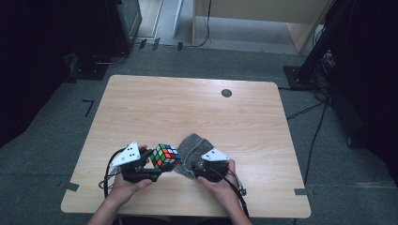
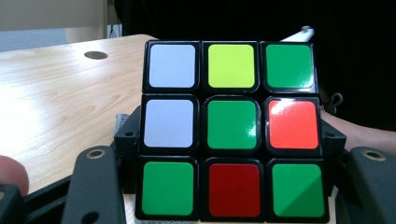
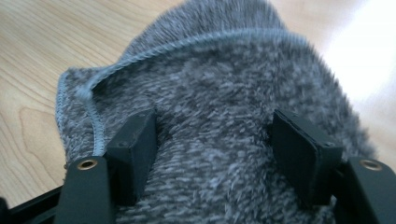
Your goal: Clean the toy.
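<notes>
Overhead, pale wooden table on grey carpet floor.

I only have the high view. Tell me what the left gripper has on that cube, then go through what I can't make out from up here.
Observer: The left gripper has the cube between its jaws, a jaw against each side; the face toward its camera has a green centre sticker.
Operator: Give me that face's top row.
Observer: In the left gripper view, from left: white, yellow, green.
Operator: Now the right gripper.
Observer: The right gripper has its jaws apart over the grey cloth, a hump of cloth between the pads.
Operator: Describe the cloth up close.
Observer: It is fuzzy, mottled grey, with a stitched pale hem curving along its edge on the table.
</notes>
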Motion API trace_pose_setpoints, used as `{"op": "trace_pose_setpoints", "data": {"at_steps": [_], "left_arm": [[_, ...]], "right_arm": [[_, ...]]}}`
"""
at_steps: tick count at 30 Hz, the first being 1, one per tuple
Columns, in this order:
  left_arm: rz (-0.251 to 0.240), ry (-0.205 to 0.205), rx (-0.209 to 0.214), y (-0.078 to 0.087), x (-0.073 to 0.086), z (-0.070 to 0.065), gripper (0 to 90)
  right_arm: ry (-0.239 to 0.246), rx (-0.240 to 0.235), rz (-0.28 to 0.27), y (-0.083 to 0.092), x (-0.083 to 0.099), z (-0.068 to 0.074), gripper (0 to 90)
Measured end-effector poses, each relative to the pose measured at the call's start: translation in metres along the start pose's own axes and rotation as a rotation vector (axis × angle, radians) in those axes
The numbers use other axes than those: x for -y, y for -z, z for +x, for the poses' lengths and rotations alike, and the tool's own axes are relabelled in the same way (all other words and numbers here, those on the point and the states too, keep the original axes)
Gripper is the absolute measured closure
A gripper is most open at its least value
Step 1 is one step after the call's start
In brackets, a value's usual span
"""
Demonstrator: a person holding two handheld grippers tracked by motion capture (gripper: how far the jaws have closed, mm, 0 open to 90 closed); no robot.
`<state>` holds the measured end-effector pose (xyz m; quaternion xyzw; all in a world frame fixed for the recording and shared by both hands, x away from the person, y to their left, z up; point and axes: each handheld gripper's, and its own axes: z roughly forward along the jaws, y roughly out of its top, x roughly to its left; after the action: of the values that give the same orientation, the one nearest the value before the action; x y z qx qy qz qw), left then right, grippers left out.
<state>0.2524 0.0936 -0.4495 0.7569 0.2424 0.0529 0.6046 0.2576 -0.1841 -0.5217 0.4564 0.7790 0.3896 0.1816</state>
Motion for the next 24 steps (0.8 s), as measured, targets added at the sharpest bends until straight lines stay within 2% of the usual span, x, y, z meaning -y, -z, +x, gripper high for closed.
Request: {"op": "trace_pose_setpoints", "data": {"at_steps": [1,3,5,6,8,10,11,12,13,16,18,19,21,24], "left_arm": [[0.000,0.001,-0.001,0.000,0.000,0.000,34.3],[0.002,-0.002,-0.001,0.000,0.000,0.000,34.3],[-0.001,-0.001,-0.002,0.001,0.000,-0.001,34.3],[-0.003,0.000,-0.001,0.001,-0.001,-0.001,34.3],[-0.002,-0.003,0.000,0.001,0.000,-0.001,34.3],[-0.002,-0.005,0.002,0.000,0.000,-0.001,34.3],[-0.003,-0.006,0.003,0.000,0.000,-0.001,34.3],[-0.005,-0.006,0.007,0.000,0.000,-0.001,34.3],[-0.007,-0.004,0.011,0.000,0.000,-0.001,34.3],[-0.016,0.001,0.028,-0.001,0.000,-0.001,34.3],[-0.020,0.001,0.039,-0.003,0.000,-0.003,34.3],[-0.020,0.000,0.043,-0.003,0.000,-0.003,34.3],[-0.028,0.009,0.058,-0.004,0.000,-0.004,34.3],[-0.044,0.025,0.081,-0.004,-0.001,-0.004,34.3]], "right_arm": [[-0.018,-0.005,0.000,0.000,0.000,-0.001,35.3],[-0.009,0.005,0.001,0.001,0.001,-0.002,41.7],[0.008,0.033,-0.002,0.004,0.004,0.000,55.3],[0.000,0.031,-0.005,0.006,0.005,0.000,62.2],[-0.011,0.016,-0.011,0.010,0.008,-0.003,70.0],[-0.085,-0.034,-0.012,0.016,0.010,-0.009,74.4],[-0.125,-0.075,-0.024,0.020,0.011,-0.012,75.3],[-0.145,-0.111,-0.051,0.025,0.011,-0.013,75.6],[-0.151,-0.163,-0.113,0.033,0.009,-0.012,75.9],[-0.116,-0.283,-0.267,0.052,-0.002,-0.002,76.0],[-0.083,-0.362,-0.351,0.062,-0.009,0.008,76.0],[-0.061,-0.383,-0.379,0.065,-0.011,0.013,76.0],[-0.029,-0.413,-0.399,0.067,-0.013,0.020,76.0],[0.041,-0.448,-0.391,0.062,-0.010,0.032,76.1]]}}
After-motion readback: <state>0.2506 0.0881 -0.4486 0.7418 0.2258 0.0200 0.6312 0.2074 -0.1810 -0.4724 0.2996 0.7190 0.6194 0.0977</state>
